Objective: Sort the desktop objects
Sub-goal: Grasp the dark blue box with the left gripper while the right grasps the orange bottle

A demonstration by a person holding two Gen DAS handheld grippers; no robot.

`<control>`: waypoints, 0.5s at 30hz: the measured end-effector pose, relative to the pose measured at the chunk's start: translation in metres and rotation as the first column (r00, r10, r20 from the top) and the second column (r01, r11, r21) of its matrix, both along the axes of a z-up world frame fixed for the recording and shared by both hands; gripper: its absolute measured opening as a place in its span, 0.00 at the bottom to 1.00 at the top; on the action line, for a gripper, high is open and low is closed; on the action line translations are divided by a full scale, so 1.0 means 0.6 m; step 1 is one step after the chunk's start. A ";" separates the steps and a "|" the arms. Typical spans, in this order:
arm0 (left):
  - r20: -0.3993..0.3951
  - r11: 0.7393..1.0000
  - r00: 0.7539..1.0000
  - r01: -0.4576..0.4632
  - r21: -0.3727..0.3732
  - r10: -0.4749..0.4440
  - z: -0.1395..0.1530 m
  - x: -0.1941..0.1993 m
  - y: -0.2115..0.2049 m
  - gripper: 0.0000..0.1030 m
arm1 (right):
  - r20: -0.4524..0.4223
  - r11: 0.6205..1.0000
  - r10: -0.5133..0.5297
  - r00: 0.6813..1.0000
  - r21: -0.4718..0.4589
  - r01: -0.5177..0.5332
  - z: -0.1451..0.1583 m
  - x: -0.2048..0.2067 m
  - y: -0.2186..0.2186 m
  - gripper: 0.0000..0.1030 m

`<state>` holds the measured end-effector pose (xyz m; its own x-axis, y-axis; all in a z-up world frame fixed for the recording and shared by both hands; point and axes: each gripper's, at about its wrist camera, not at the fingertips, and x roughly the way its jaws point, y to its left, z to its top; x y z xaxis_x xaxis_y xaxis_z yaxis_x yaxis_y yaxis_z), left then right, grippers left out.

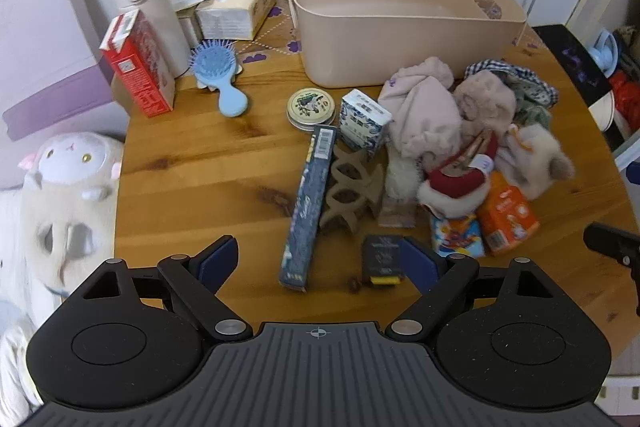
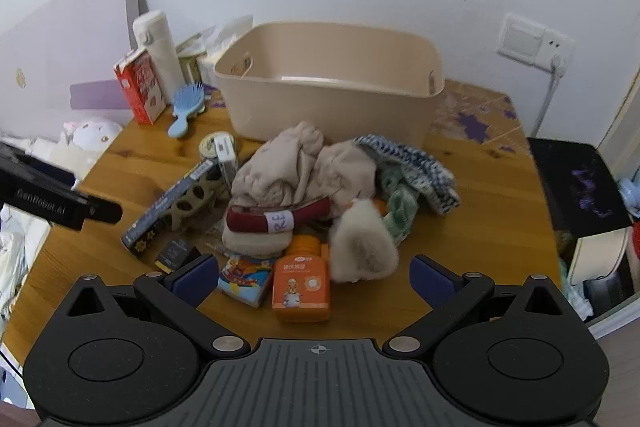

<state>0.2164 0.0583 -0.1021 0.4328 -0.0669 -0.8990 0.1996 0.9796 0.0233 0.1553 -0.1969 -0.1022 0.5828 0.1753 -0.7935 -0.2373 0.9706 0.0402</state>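
On the wooden table [image 1: 208,163] lies a heap of cloth and plush items [image 1: 432,115] in front of an empty beige bin [image 1: 400,27]. Beside the heap lie a long dark blue box [image 1: 308,207], a brown claw clip [image 1: 350,187], a round tin [image 1: 311,105] and a small black box [image 1: 382,259]. My left gripper [image 1: 320,261] hovers open over the blue box's near end. My right gripper [image 2: 316,279] is open above an orange bottle [image 2: 302,283] and a colourful small box [image 2: 246,279], its pads clear of both.
At the back left stand a red carton [image 1: 138,67], a white flask [image 1: 148,11], a tissue pack [image 1: 240,7] and a blue hairbrush [image 1: 220,75]. A plush sheep [image 1: 68,179] sits off the table's left edge. A dark stool [image 2: 576,183] stands to the right.
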 end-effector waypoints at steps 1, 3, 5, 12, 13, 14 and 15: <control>-0.003 1.000 1.000 0.009 0.005 -0.009 -0.006 0.007 0.001 0.86 | -0.010 1.000 0.005 1.000 0.003 -0.005 -0.008 0.003 0.001 1.00; -0.023 0.999 0.999 0.029 0.028 -0.028 -0.022 0.023 0.001 0.86 | -0.035 1.000 0.007 0.999 0.008 -0.007 -0.024 0.010 0.002 1.00; -0.034 0.997 0.998 0.049 0.055 -0.047 -0.037 0.036 0.001 0.86 | -0.062 1.000 0.012 0.998 0.003 -0.011 -0.043 0.015 0.004 1.00; -0.085 0.991 0.992 0.096 0.094 -0.088 -0.096 0.063 0.012 0.86 | -0.117 1.000 0.013 0.993 -0.007 -0.014 -0.101 0.030 0.007 1.00; -0.090 0.991 0.991 0.102 0.090 -0.094 -0.104 0.065 0.014 0.86 | -0.129 1.000 0.013 0.992 -0.010 -0.015 -0.109 0.033 0.007 1.00; -0.092 0.991 0.990 0.111 0.079 -0.104 -0.111 0.067 0.017 0.86 | -0.138 1.000 0.012 0.990 -0.013 -0.014 -0.117 0.037 0.008 1.00; -0.095 0.991 0.989 0.122 0.063 -0.116 -0.118 0.068 0.020 0.86 | -0.139 1.000 0.015 0.990 -0.010 -0.017 -0.124 0.040 0.008 1.00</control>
<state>0.2570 0.0700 -0.1727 0.3417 -0.0502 -0.9385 0.3188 0.9456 0.0655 0.1794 -0.1922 -0.1767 0.4640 0.1744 -0.8685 -0.2455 0.9673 0.0631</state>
